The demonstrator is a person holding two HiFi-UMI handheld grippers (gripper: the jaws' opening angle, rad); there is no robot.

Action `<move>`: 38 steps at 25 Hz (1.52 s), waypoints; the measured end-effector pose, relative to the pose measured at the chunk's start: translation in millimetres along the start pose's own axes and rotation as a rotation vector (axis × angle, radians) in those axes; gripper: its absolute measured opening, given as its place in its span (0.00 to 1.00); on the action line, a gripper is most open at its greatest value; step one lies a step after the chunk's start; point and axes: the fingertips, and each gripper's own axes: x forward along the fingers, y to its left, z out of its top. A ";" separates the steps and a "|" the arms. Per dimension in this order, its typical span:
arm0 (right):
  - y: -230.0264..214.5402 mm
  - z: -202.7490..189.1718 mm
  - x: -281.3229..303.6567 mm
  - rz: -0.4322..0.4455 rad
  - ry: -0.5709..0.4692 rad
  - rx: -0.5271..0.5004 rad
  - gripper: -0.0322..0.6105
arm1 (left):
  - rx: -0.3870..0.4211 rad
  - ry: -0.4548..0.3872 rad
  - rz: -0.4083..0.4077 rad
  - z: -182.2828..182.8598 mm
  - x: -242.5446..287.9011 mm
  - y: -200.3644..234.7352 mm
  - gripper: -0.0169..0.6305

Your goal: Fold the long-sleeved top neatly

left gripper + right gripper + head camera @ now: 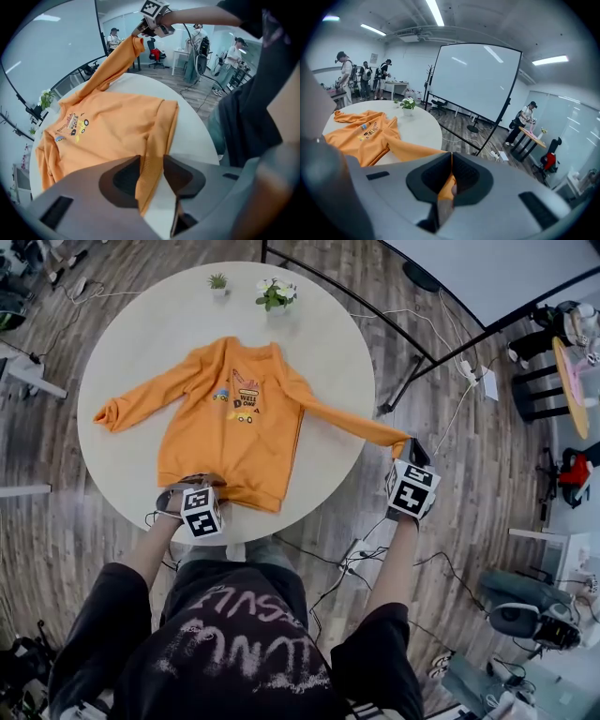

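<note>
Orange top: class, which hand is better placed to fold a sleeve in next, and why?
Right: the right tongs pinch the cuff of the stretched sleeve; the left tongs stand open around the hem.

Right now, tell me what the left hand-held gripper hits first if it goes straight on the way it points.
The left hand-held gripper would meet the ribbed hem of the orange top, which lies between its open jaws, with the round table probably right under it.

The person wears a black short-sleeved T-shirt with pale printed letters; the left gripper and the right gripper are grey, each with a black-and-white marker cube.
</note>
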 end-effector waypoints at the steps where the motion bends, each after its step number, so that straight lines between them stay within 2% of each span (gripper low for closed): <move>1: -9.3 -1.2 -0.3 -0.008 0.000 0.007 0.07 | -0.007 -0.008 0.009 3.9 -4.4 2.5 0.29; 5: -41.9 -12.1 3.8 -0.022 0.022 0.036 0.07 | -0.027 -0.064 0.046 28.4 -17.2 16.8 0.29; 10: -59.9 -14.2 20.9 0.007 0.063 0.097 0.07 | -0.025 -0.107 0.069 63.7 -18.2 34.0 0.29; 14: -54.7 1.2 31.6 0.048 0.074 0.134 0.07 | -0.022 -0.119 0.070 76.4 -11.7 44.5 0.29; 19: -25.6 38.0 27.3 0.132 0.073 0.213 0.07 | -0.033 -0.149 0.065 73.4 -9.8 52.4 0.29; 26: 55.8 116.4 21.9 0.226 0.033 0.215 0.07 | -0.058 -0.216 0.070 53.4 -21.6 73.5 0.29; 32: 164.5 173.4 29.3 0.325 0.006 0.125 0.07 | -0.097 -0.256 0.080 18.6 -34.5 92.0 0.29; 38: 282.9 201.0 48.1 0.456 0.019 0.116 0.07 | -0.145 -0.262 0.080 -29.3 -41.6 106.4 0.29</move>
